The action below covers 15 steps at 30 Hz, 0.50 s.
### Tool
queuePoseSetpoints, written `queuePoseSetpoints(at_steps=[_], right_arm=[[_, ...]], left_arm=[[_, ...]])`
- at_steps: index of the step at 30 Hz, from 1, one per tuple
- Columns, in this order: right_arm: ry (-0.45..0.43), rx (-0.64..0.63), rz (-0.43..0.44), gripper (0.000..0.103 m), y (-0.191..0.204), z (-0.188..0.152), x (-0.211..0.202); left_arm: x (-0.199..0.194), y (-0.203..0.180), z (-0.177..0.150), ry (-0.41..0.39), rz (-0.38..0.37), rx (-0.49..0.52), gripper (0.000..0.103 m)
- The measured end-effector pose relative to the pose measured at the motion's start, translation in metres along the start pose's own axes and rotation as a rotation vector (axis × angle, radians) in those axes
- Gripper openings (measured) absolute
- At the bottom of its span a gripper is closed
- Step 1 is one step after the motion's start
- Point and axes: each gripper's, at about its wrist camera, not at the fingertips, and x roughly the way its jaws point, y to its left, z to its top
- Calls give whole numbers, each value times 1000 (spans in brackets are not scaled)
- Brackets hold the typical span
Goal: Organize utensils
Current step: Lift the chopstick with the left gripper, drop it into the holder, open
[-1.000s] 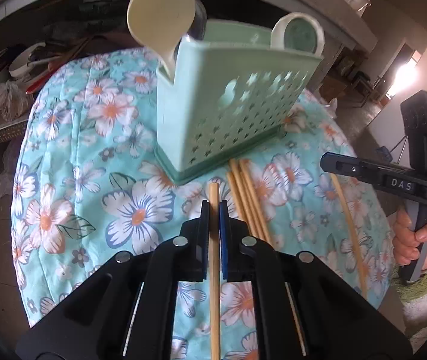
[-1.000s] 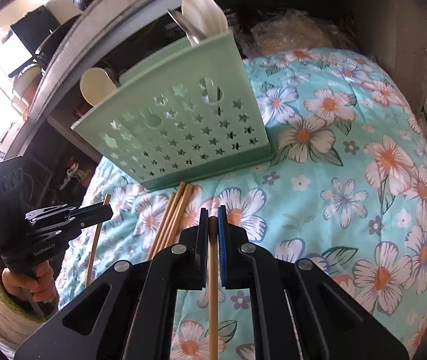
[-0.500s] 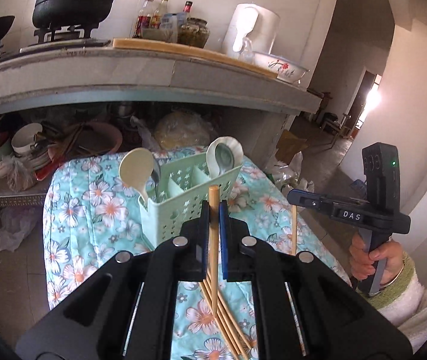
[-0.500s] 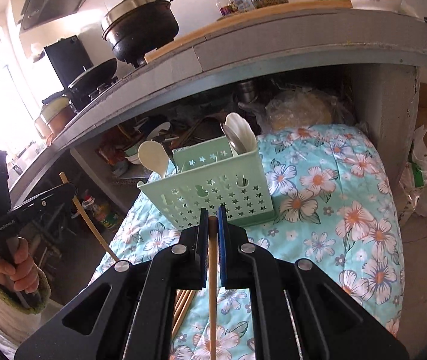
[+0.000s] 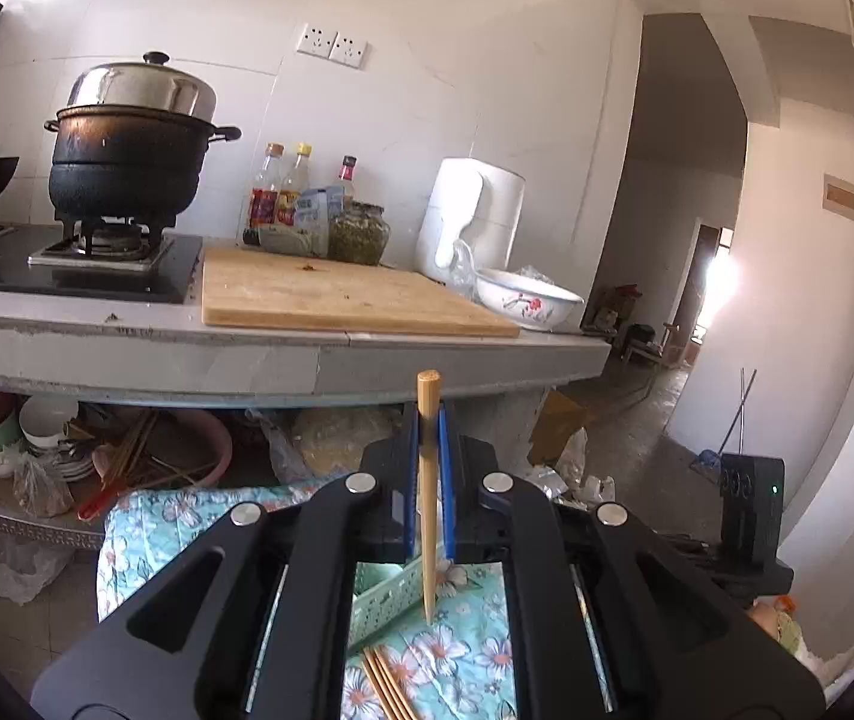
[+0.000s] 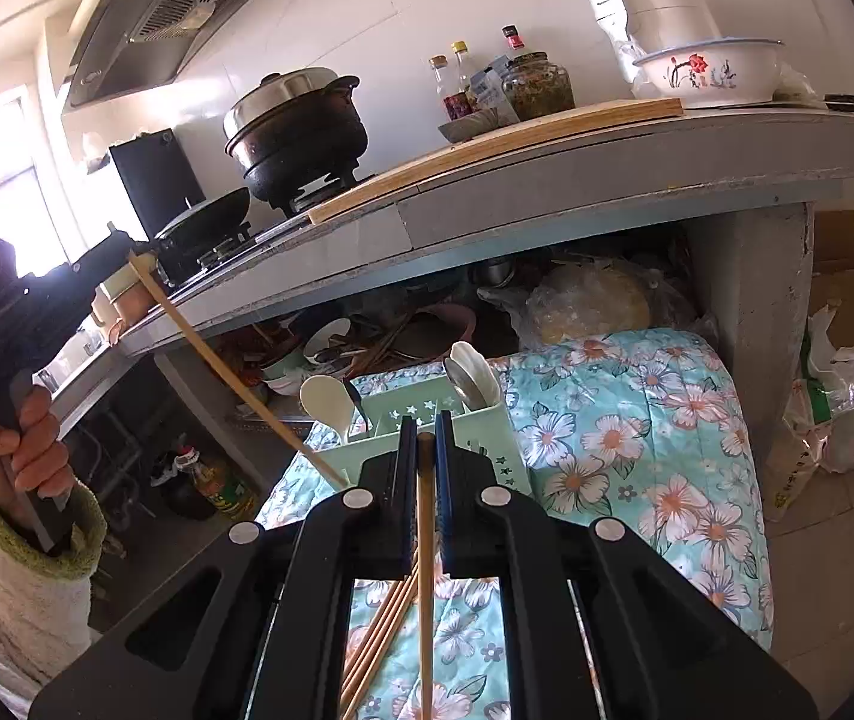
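Observation:
My left gripper (image 5: 427,420) is shut on a wooden chopstick (image 5: 428,498) that hangs steeply, its thin end down over the mint-green utensil basket (image 5: 384,600). In the right wrist view that same chopstick (image 6: 234,378) slants from the left gripper (image 6: 126,249) down toward the basket's (image 6: 427,414) left end. My right gripper (image 6: 423,426) is shut on a second chopstick (image 6: 425,570), held above the floral table. Two pale spoons (image 6: 326,402) stand in the basket. Several loose chopsticks (image 6: 378,630) lie on the cloth in front of it.
A floral cloth (image 6: 637,420) covers the low table. Behind it a grey counter (image 5: 282,354) carries a cutting board, a black pot (image 5: 126,162), bottles, a white bowl (image 5: 526,300) and a white appliance. Dishes crowd the shelf below (image 5: 36,438). Bags lie on the floor at the right (image 6: 841,408).
Both grippers have risen with their chopsticks and tilted up, so the counter and wall fill the views. The left chopstick now hangs over the basket.

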Motion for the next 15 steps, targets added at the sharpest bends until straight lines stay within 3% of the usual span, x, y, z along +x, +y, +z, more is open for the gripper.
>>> queuePoseSetpoints(at_steps=[6,15], right_arm=[[-1,10,9,6,-5,-1,-2],[21,21,24,6,-12,-3,8]], left_arm=[[26,19,22,-51,56,-19,6],[87,48,-6,34,150,-27,6]])
